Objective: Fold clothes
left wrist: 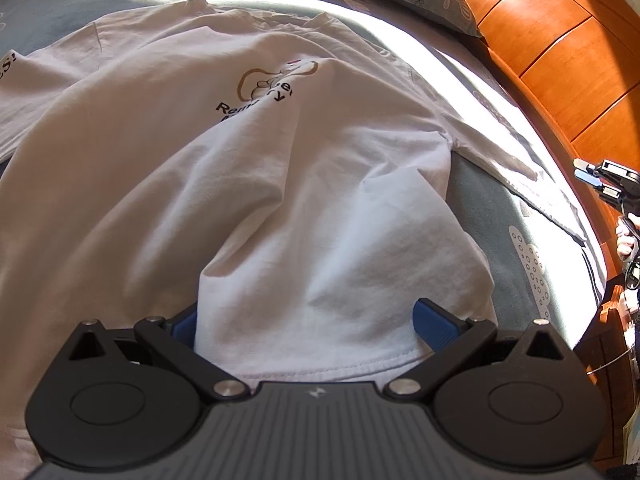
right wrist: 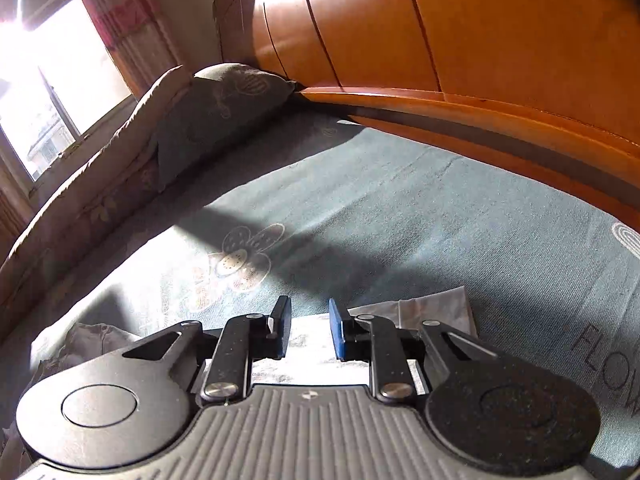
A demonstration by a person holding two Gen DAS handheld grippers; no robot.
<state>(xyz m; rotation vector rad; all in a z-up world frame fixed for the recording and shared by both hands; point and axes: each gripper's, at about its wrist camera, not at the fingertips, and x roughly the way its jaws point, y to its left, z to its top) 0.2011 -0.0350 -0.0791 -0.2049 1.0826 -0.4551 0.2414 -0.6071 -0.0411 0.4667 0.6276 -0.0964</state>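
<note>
A white T-shirt (left wrist: 280, 184) with a black and tan chest print lies spread on the blue-green bedsheet (left wrist: 500, 216), its lower part bunched into a raised fold. My left gripper (left wrist: 308, 312) stands wide open around the hem of that fold; the right blue pad's face shows bare. My right gripper (left wrist: 592, 178) hovers at the far right, beyond the shirt's sleeve, with a person's hand (left wrist: 626, 240) behind it. In the right wrist view the right gripper (right wrist: 309, 308) is open a little with nothing between its fingers, above the sunlit sleeve edge (right wrist: 436, 312).
An orange wooden headboard (right wrist: 480, 40) runs along the right side of the bed. A grey-green pillow (right wrist: 224, 100) and a folded quilt (right wrist: 80, 200) lie by the window (right wrist: 52, 80). Another white garment with black letters (left wrist: 12, 68) shows at the left edge.
</note>
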